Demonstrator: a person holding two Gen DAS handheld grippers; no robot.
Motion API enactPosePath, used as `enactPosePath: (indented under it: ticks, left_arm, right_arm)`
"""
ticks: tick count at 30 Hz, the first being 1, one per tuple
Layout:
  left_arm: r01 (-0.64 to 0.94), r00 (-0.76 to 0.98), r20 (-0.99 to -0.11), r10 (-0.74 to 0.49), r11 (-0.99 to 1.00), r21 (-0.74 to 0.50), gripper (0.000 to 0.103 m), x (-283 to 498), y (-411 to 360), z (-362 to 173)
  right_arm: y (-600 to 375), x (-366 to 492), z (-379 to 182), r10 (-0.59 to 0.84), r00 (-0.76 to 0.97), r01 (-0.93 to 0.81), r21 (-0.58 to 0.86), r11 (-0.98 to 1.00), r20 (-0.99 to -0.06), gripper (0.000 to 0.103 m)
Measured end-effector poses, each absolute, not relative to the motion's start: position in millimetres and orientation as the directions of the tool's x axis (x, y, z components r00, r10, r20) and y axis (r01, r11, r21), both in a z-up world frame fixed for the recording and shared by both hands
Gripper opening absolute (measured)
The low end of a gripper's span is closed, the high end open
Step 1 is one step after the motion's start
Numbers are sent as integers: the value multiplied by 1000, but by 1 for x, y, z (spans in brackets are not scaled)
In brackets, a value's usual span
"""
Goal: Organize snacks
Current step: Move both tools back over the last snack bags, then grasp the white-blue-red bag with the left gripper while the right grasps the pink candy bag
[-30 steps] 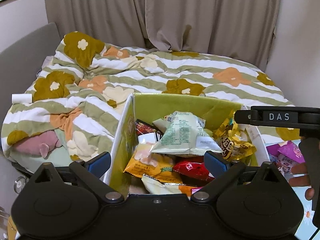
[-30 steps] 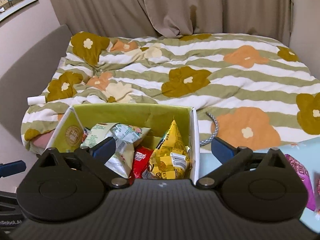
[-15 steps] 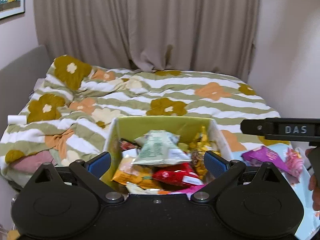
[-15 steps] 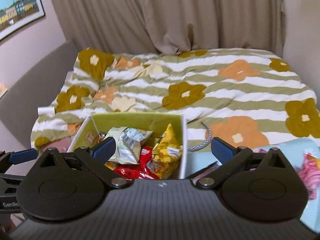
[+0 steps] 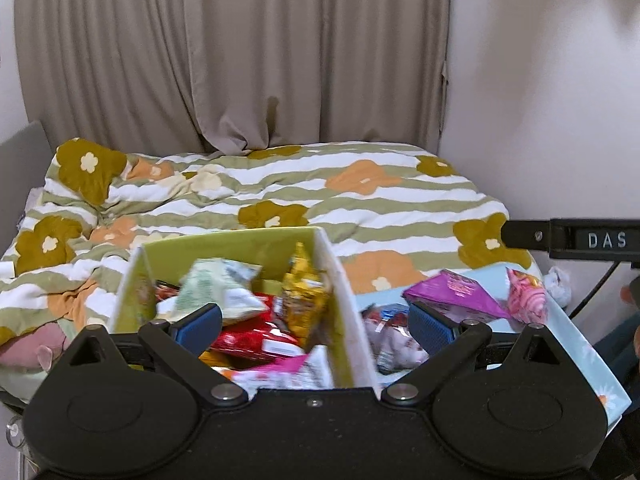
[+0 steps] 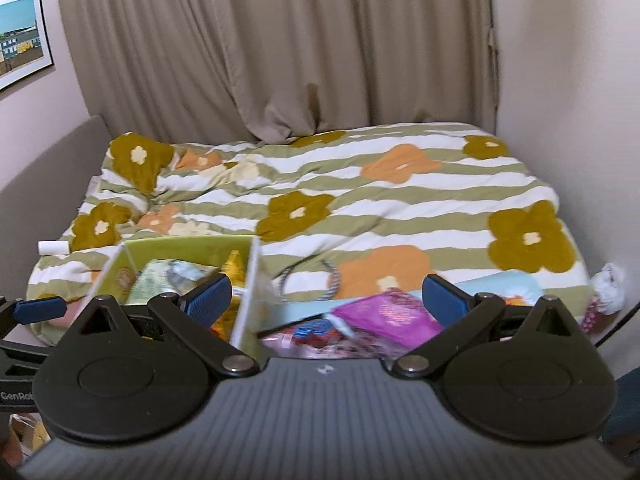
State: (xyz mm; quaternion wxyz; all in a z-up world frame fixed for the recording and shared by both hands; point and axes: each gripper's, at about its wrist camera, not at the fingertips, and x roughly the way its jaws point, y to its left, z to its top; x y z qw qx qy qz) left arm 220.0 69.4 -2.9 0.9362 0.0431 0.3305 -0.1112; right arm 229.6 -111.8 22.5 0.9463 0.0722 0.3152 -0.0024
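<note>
A green box point(image 5: 232, 246) stands at the bed's near edge, full of snack packets: a pale green bag point(image 5: 218, 292), a yellow bag point(image 5: 304, 292), a red packet point(image 5: 248, 338). Beside it on the right a light blue box point(image 5: 576, 336) holds a purple packet point(image 5: 452, 292) and a pink one point(image 5: 526, 294). My left gripper point(image 5: 314, 326) is open and empty above the boxes. My right gripper point(image 6: 326, 296) is open and empty; below it are the green box point(image 6: 176, 246) and purple packet point(image 6: 384, 314).
The bed with a striped flower quilt point(image 5: 280, 192) fills the middle. Beige curtains point(image 5: 240, 52) hang behind. A wall point(image 5: 540, 100) closes the right side. A braided cord point(image 6: 304, 276) lies on the quilt. A white roll point(image 6: 52, 247) sits at the left edge.
Both grippers have pulled back and risen, so the boxes look smaller and lower. The blue box with purple and pink packets has come into view. Both stay open.
</note>
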Motion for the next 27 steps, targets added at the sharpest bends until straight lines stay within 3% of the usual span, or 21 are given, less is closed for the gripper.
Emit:
enactPosePath:
  ticks: [6, 15, 23, 27]
  left_arm:
    - [208, 766, -630, -130, 977, 51, 101, 204, 7, -21]
    - [119, 733, -679, 36, 976, 181, 101, 203, -73, -80]
    - [64, 669, -724, 168, 958, 281, 100, 215, -108, -131]
    - [42, 631, -734, 253, 933, 358, 95, 223, -116, -156]
  right_arm:
    - [-171, 228, 10, 29, 785, 53, 114, 992, -619, 103]
    - [-254, 249, -35, 46, 737, 51, 123, 991, -675, 103]
    - [-295, 276, -86, 69, 678, 55, 145, 988, -731, 103]
    - [-305, 293, -108, 80, 650, 58, 154, 986, -756, 103]
